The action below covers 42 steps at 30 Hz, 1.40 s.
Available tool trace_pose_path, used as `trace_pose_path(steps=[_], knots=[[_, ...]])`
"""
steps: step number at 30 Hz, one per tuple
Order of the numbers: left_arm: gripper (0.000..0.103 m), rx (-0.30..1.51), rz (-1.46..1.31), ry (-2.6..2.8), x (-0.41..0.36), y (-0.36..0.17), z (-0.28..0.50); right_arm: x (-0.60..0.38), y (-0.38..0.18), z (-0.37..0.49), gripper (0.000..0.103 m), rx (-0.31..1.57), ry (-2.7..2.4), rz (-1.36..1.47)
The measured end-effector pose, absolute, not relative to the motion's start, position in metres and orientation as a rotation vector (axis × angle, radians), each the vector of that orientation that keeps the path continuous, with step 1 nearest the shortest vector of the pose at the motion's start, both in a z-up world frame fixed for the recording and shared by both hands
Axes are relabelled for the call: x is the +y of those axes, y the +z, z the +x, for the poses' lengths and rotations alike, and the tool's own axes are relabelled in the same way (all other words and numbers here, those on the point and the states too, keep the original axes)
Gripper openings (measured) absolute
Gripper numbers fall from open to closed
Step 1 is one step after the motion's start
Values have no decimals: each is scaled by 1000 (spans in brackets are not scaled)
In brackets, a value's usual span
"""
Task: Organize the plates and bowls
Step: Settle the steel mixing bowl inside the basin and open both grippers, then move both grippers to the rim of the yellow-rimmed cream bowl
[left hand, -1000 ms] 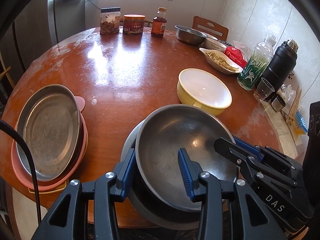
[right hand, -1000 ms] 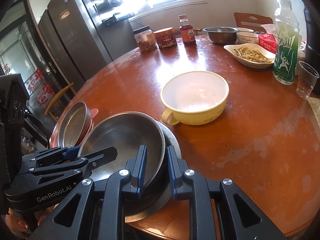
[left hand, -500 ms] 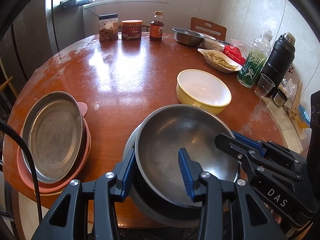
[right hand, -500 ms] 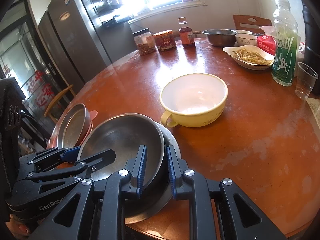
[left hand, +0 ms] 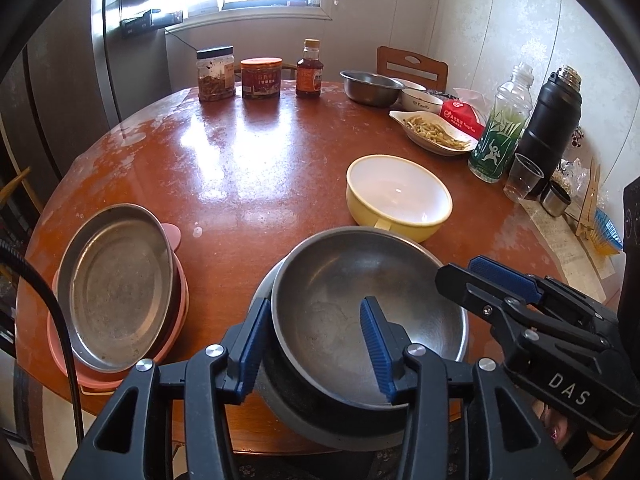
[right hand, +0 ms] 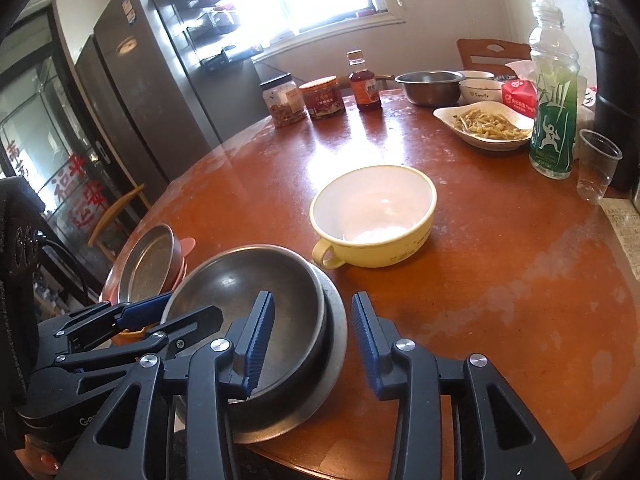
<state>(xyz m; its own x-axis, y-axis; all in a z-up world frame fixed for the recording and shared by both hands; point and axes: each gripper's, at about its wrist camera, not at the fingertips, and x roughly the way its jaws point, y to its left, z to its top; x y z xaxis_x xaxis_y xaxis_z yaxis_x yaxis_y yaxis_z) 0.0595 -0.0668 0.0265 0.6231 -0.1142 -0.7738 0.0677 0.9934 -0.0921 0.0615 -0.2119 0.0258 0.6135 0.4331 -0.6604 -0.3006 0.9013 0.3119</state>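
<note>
Both grippers, left gripper (left hand: 316,346) and right gripper (right hand: 310,340), are opening, released, straddling the steel bowl's (left hand: 360,300) rim on the bench (left hand: 248,168).

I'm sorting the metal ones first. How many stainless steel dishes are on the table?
4: a steel bowl nested on a steel plate at the near edge, a steel pan on the pink dish at left, a steel basin at the far side. Others may hide underneath.

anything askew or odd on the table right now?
Yes. The steel plate on the pink dish at the left sits tilted, one edge propped up rather than nested flat. The steel bowl sits off-centre on the grey plate under it, near the table edge. No spills visible.
</note>
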Motion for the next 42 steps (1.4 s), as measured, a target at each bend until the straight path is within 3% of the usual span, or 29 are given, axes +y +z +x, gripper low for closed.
trace_pose_path(steps=[22, 42], knots=[[57, 799, -53, -112, -73, 55, 46, -243, 46, 53, 70, 710, 349, 191], [57, 824, -58, -134, -87, 59, 85, -278, 41, 56, 77, 704, 271, 249]])
